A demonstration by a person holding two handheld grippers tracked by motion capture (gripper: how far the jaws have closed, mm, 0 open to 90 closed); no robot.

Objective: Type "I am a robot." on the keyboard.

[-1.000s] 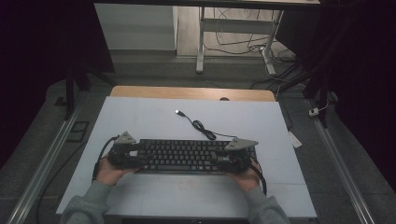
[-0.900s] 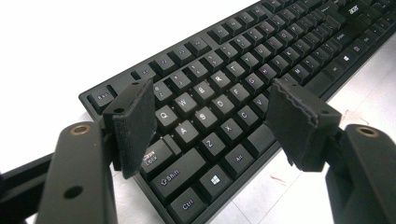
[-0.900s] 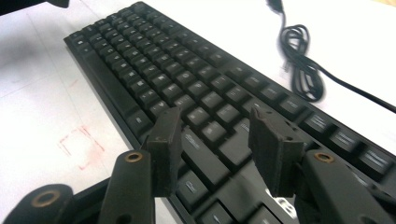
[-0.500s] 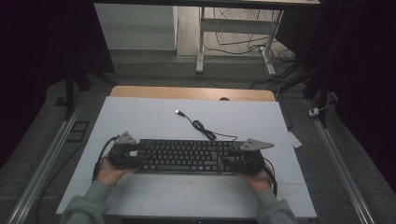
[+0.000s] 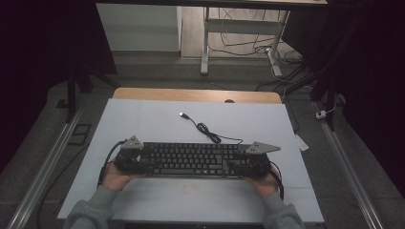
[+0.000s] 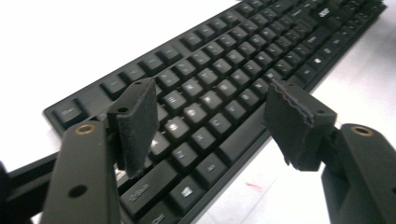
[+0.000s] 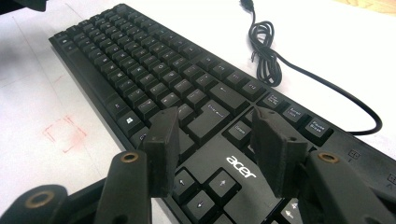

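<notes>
Black keyboard (image 5: 193, 160) lies flat near front-middle of the white table (image 5: 157, 121), long side across, between both grippers. Its cable (image 5: 210, 132) runs off the back edge, coiled once, plug end lying on the table further back.

L gripper (image 5: 143, 165) sits at the kbd's left end. In the left gripper view the jaws stand wide apart over the left keys, pads (image 6: 137, 123) clear of the keys, nothing pinched.

R gripper (image 5: 237, 167) is at the kbd's right end. Its jaws have just been opening; in the right gripper view they hang apart above the arrow-key area by the acer logo (image 7: 241, 167), nothing held between them.
</notes>
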